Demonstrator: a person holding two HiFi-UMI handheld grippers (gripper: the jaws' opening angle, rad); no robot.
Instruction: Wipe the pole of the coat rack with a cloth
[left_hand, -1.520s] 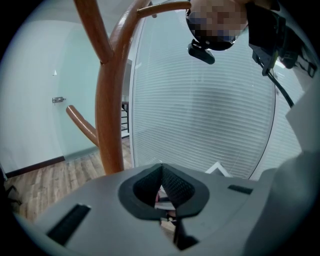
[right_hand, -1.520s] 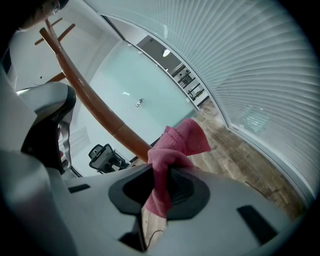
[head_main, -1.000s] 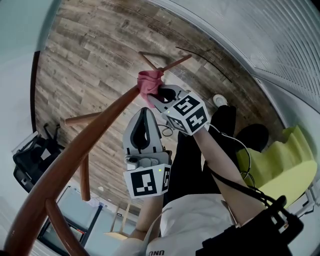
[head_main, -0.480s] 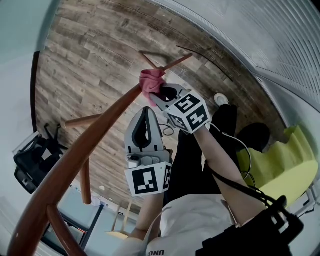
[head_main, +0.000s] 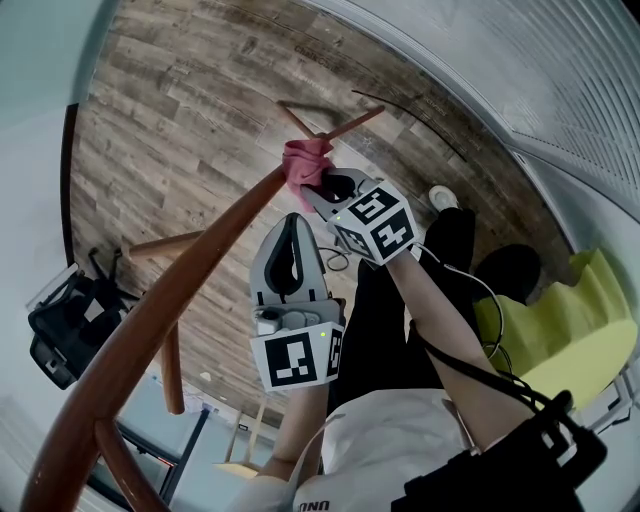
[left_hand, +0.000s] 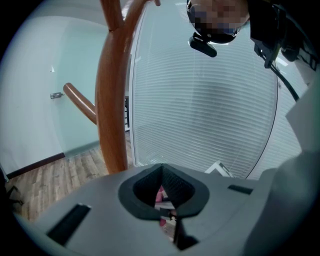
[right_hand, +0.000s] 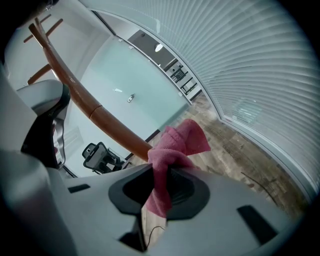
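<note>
The right gripper (head_main: 322, 190) is clamping the pink cloth (head_main: 303, 160) and pressing it on the pole (head_main: 190, 262). At 7 o'clock from it, the left gripper (head_main: 291, 224) is hovering with its jaws together, empty.

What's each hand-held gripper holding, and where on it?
Right hand-held gripper: pink cloth, pinched across its bunched middle. Left hand-held gripper: shut, empty.
</note>
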